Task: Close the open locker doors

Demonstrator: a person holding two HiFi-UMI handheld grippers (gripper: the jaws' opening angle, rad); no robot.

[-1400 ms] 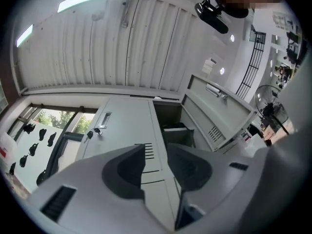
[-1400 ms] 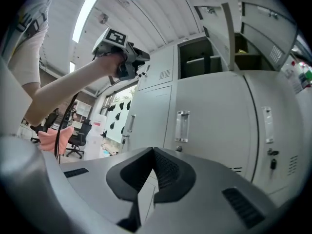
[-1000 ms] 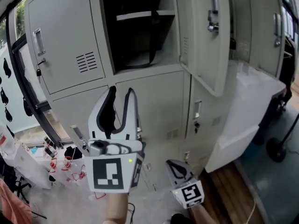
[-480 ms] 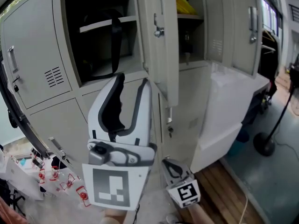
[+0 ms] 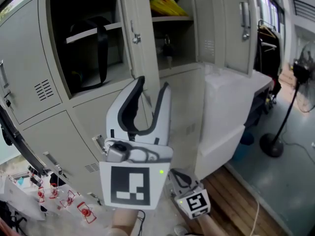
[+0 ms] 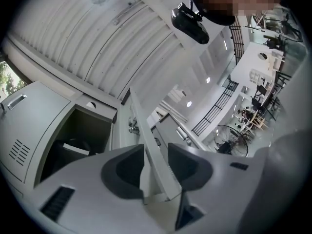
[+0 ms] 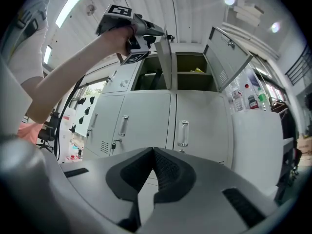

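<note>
My left gripper (image 5: 153, 85) is raised in front of the grey lockers, jaws open and pointing upward. In the left gripper view the free edge of the middle open door (image 6: 146, 130) runs through the gap between the jaws of the left gripper (image 6: 156, 147); I cannot tell whether they touch it. That door (image 5: 135, 38) stands edge-on between an open compartment holding a black bag (image 5: 96, 48) and one holding a yellow item (image 5: 167, 6). A second open door (image 5: 238, 23) hangs further right. The right gripper (image 5: 179, 172) stays low, shut and holding nothing.
A tall white box (image 5: 231, 107) stands against the lockers at the right, with a fan stand (image 5: 273, 144) beyond it. Small red-and-white clutter (image 5: 54, 195) lies on the floor at the lower left. The lower locker doors (image 7: 183, 126) are closed.
The left gripper has shifted right along the lockers and a little up, from the left open compartment to the middle door's edge. The right compartment and the fan have come into view.
</note>
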